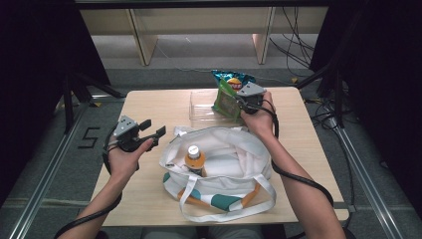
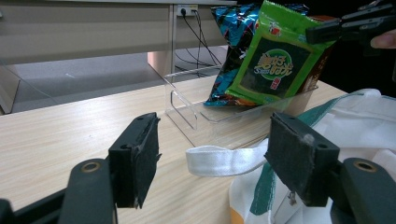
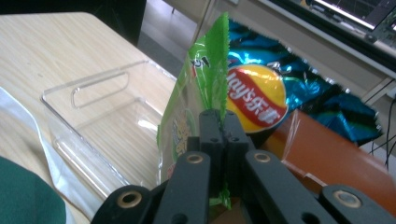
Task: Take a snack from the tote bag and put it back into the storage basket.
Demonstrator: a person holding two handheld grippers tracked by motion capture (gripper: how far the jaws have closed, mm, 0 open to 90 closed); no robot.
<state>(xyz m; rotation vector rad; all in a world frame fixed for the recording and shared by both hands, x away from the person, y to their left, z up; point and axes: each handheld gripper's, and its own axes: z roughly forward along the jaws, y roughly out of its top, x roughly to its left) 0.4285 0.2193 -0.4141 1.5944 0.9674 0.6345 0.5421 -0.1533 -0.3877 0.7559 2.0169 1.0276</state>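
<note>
1. Two hands hold grippers over the wooden table [image 1: 149, 104]. The left hand [image 1: 124, 162] stays low at the left side, and its arm comes in from the bottom. The right arm reaches far forward, past the bag [image 1: 219, 164], to the clear tray [image 1: 199, 117].
2. The left gripper [image 1: 153, 128] has its jaws wide apart with nothing between them. It points across the table toward the tray.
3. The right gripper [image 3: 218, 140] has its jaws pressed tight on the edge of the green pack [image 3: 196, 107]. The pack stands up at the right end of the tray, and its thin zigzag edge sticks up above the jaws.
4. The green pack is flat and shiny, with a dark square on its front [image 2: 275, 65]. A crinkly blue chip bag [image 3: 261, 93] stands just behind it, touching it.
5. The tray is see-through plastic with a slot handle in its end wall.
6. The bag is soft white cloth with white straps and green and orange patches. It sits open near the person, and a bottle [image 1: 195, 159] with a white cap stands inside.
</note>
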